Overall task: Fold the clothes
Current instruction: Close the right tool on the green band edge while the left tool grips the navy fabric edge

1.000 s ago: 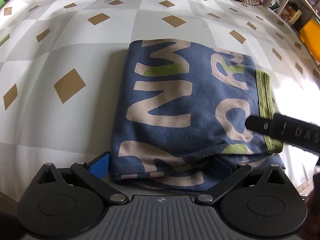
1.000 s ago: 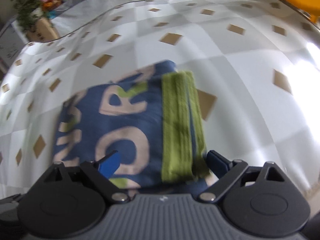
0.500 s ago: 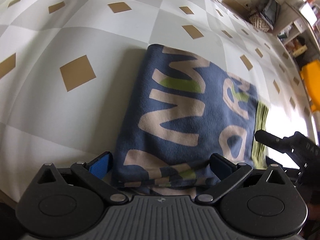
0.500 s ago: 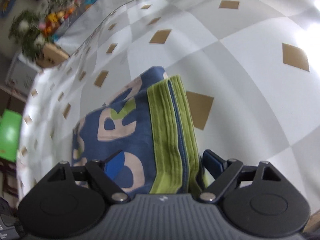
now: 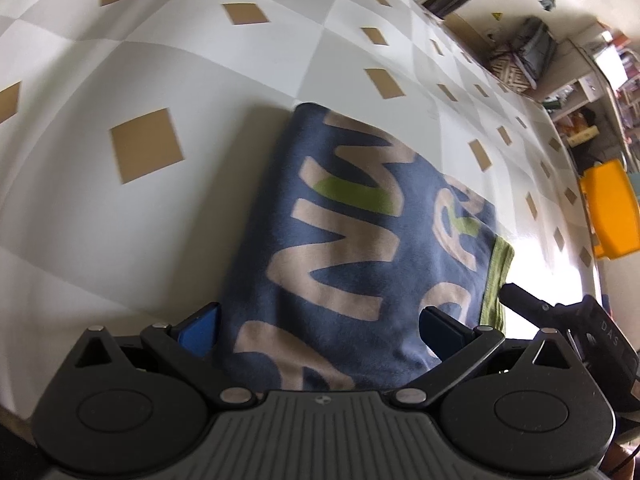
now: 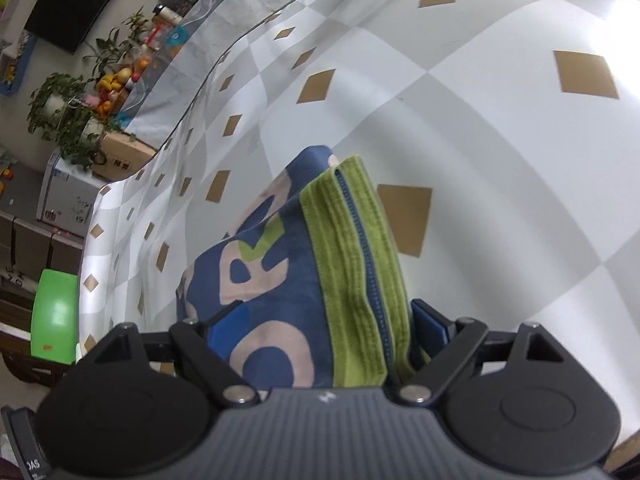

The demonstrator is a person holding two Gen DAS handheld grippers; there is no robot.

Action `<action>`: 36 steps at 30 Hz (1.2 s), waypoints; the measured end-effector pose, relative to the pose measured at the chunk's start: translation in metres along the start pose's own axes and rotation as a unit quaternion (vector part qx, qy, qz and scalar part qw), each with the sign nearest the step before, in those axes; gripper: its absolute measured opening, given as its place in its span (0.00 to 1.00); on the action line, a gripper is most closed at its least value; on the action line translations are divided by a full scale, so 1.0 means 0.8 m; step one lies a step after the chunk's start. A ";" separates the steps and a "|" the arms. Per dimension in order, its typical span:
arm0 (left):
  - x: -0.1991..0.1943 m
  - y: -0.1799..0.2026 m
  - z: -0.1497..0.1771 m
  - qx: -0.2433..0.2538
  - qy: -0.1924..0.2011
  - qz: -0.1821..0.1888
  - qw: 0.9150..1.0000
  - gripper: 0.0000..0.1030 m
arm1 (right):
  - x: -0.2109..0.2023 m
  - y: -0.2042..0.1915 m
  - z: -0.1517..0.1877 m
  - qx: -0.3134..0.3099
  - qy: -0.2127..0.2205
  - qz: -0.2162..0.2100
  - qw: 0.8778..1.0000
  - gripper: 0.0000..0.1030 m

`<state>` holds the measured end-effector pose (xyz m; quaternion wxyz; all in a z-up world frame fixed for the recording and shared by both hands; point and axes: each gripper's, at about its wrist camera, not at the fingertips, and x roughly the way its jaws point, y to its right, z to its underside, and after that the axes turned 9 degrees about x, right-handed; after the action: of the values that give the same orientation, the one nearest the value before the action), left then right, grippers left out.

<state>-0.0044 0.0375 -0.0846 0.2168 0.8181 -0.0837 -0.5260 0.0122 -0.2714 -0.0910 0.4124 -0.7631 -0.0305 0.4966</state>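
White-grey checked cloth (image 5: 208,80) with tan diamonds covers the table. Far side: potted plants (image 6: 60,112), fruit, a cardboard box (image 6: 120,152). Green chair (image 6: 54,316) left; orange bin (image 5: 610,216), perhaps shelving behind. Bright glare right.

A folded garment (image 5: 360,248) lies flat on the counter (image 5: 120,60), a compact, roughly rectangular stack. It is navy blue with big beige letters and small lime-green patches. A ribbed lime-green band (image 6: 352,264) with a blue stitched seam down its middle runs along one edge, on top.
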 end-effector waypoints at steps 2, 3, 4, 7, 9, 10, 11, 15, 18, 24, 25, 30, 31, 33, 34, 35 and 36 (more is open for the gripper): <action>0.001 0.002 0.000 0.009 0.000 0.002 1.000 1.00 | 0.004 0.003 -0.001 0.016 -0.006 -0.017 1.000 0.85; 0.001 0.003 -0.001 0.012 0.000 0.002 1.000 1.00 | 0.006 0.004 -0.002 0.024 -0.009 -0.025 0.999 0.85; 0.001 0.003 -0.001 0.014 -0.001 0.004 1.000 1.00 | 0.008 0.005 -0.004 0.029 -0.010 -0.029 0.999 0.85; 0.003 0.003 -0.004 0.016 -0.005 0.019 1.000 1.00 | 0.013 0.002 -0.009 0.029 -0.015 -0.031 0.999 0.85; 0.006 0.003 -0.007 0.018 -0.012 0.040 0.999 1.00 | 0.017 -0.001 -0.013 0.025 -0.020 -0.031 0.999 0.85; 0.007 0.003 -0.008 0.018 -0.016 0.051 0.998 1.00 | 0.019 -0.003 -0.016 0.024 -0.025 -0.031 0.999 0.85; 0.008 0.003 -0.009 0.020 -0.018 0.058 0.998 1.00 | 0.022 -0.004 -0.017 0.023 -0.031 -0.032 0.999 0.85; 0.012 0.000 -0.014 0.014 -0.023 0.084 0.996 1.00 | 0.030 -0.011 -0.017 0.009 -0.054 -0.042 0.998 0.85; 0.019 -0.005 -0.015 -0.006 -0.034 0.130 0.991 1.00 | 0.033 -0.019 -0.010 -0.010 -0.059 -0.044 0.997 0.85; 0.025 0.000 -0.015 -0.010 -0.042 0.158 0.987 1.00 | 0.034 -0.019 -0.008 -0.008 -0.061 -0.057 0.997 0.86; 0.024 -0.001 -0.014 -0.016 -0.040 0.160 0.986 1.00 | 0.033 -0.018 -0.008 -0.006 -0.060 -0.058 0.996 0.85; 0.025 -0.010 -0.012 -0.043 -0.032 0.172 0.984 1.00 | 0.033 -0.017 -0.009 -0.006 -0.046 -0.058 0.997 0.86; 0.025 -0.008 -0.012 -0.039 -0.032 0.169 0.984 1.00 | 0.034 -0.017 -0.010 -0.001 -0.045 -0.060 0.997 0.86; 0.026 -0.003 -0.013 -0.029 -0.032 0.162 0.986 1.00 | 0.035 -0.012 -0.014 0.017 -0.044 -0.067 0.997 0.86; 0.026 0.000 -0.013 -0.024 -0.032 0.158 0.987 1.00 | 0.035 -0.008 -0.015 0.027 -0.045 -0.072 0.996 0.87; 0.026 0.002 -0.013 -0.019 -0.032 0.155 0.987 1.00 | 0.035 -0.005 -0.017 0.036 -0.046 -0.078 0.995 0.87; 0.026 0.003 -0.013 -0.016 -0.032 0.152 0.988 1.00 | 0.036 -0.001 -0.018 0.043 -0.046 -0.084 0.994 0.88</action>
<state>0.0138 0.0303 -0.0970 0.3045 0.7750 -0.2058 -0.5141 0.0386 -0.2665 -0.1087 0.4834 -0.7156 -0.0917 0.4959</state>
